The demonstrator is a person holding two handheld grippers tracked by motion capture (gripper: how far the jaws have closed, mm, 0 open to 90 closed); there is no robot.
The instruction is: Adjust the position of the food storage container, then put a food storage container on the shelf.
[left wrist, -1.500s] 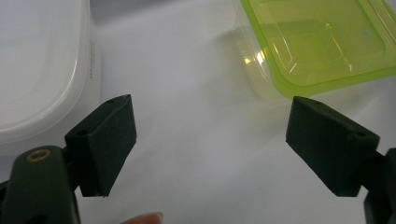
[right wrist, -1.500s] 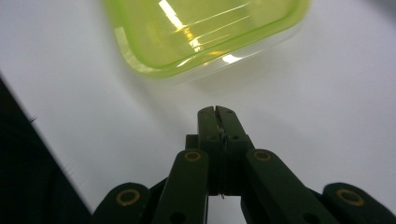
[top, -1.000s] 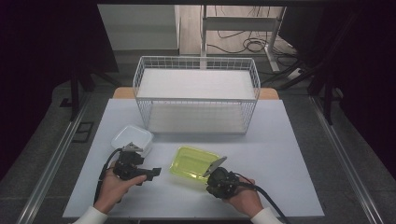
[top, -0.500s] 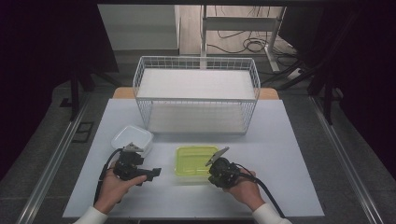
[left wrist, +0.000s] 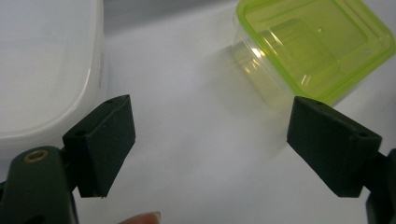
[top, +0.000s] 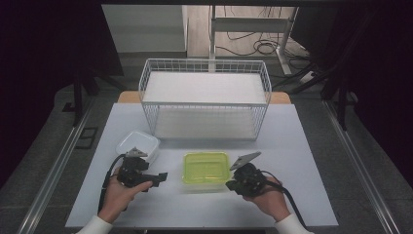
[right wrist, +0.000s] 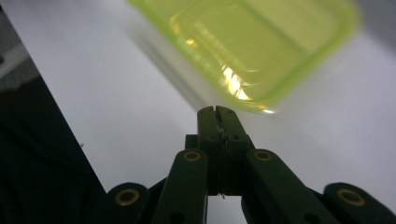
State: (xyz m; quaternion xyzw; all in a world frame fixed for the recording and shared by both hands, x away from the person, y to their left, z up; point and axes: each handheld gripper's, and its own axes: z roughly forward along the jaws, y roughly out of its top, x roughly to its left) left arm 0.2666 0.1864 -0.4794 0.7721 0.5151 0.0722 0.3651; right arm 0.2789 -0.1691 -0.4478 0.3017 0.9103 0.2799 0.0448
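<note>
Two hand-held grippers rest on the bench either side of a lime-green container.

Near the front edge of the pale grey bench [top: 302, 146], the person's left hand [top: 119, 192] holds the left gripper [top: 158, 178] with its black jaws spread wide over bare surface, and the right hand [top: 268, 197] holds the right gripper [top: 229, 184] with its jaws pressed together, gripping nothing. Between them sits the translucent lime-green square plastic container with its lid on [top: 206, 167]; the right gripper's tips lie just beside its near right corner. Further in, toward the left edge, a clear rectangular plastic container with a white lid [top: 138, 144] stands just behind the left gripper. Along the far edge stands a white wire basket [top: 204, 100], open at the top.
</note>
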